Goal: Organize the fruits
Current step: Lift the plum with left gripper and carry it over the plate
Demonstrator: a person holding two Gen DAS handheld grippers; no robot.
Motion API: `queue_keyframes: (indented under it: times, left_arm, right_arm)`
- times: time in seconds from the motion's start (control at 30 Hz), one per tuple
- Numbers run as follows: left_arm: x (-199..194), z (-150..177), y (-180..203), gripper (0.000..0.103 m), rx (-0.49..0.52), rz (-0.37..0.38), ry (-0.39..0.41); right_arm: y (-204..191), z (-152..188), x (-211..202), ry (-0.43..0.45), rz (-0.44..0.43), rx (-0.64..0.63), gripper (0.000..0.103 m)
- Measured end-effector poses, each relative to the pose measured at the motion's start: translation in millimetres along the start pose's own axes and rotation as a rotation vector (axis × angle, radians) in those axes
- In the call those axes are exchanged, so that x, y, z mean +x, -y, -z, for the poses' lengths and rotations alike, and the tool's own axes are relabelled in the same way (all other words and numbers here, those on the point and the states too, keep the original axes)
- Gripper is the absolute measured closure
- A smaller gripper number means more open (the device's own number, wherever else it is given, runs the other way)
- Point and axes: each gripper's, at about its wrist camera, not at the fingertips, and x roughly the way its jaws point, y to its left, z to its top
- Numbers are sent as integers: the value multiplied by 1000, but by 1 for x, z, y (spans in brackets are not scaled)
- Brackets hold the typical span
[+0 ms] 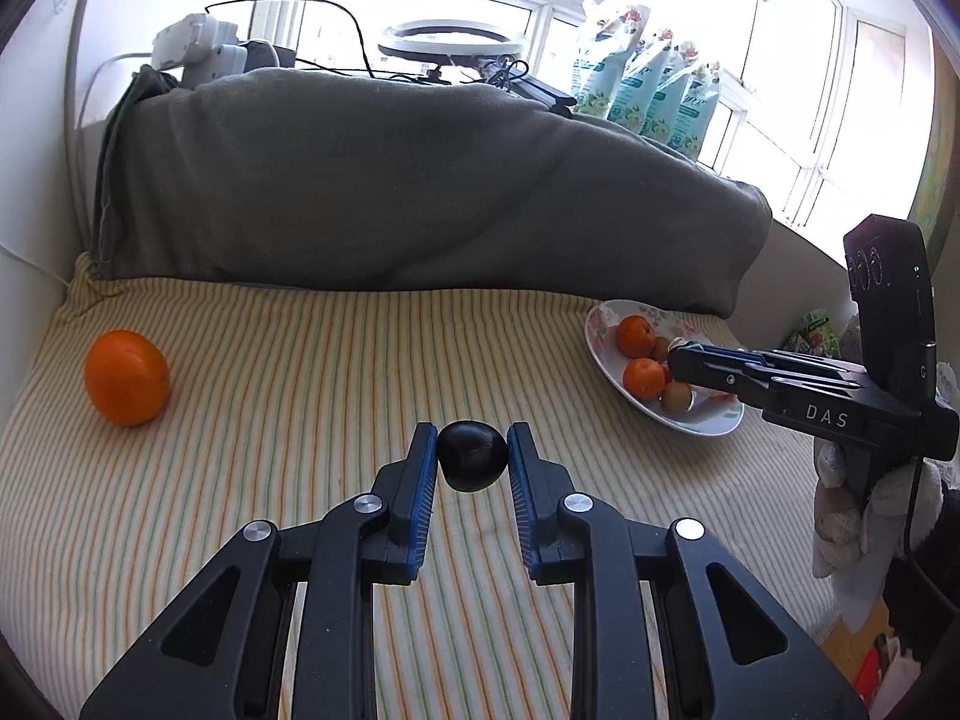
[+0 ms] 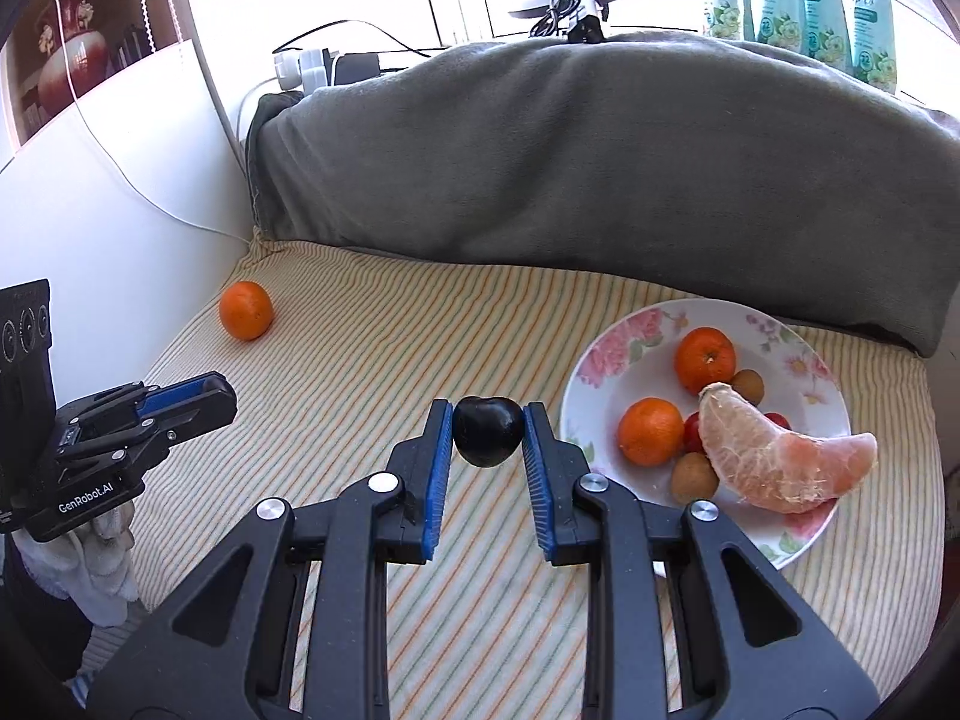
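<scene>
Left claw point(image 1: 471, 443) pinches a plum point(image 1: 471, 459) at its tips. Right claw point(image 2: 487, 418) grips a second plum point(image 2: 487, 433) beside the plate point(image 2: 600, 360), probably ready to drop it in. Orange point(image 1: 126, 377) lies loose.

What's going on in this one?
A person sorts fruit on a striped cloth with two handheld grippers. The left gripper has its jaws on a dark plum; the right gripper clamps a second dark plum beside the floral plate, which holds oranges. One loose orange lies apart.
</scene>
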Motion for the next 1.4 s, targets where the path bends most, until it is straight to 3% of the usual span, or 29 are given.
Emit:
queue_keyframes:
  times: [0.77,1.4]
  left_arm:
    - [86,-40,96,81,120,98,-33]
    - [122,-46,126,81,163,128,-57]
  right_arm:
    - [103,-10,-16,47,110,112,78]
    - [140,-16,9,19,132,156,78]
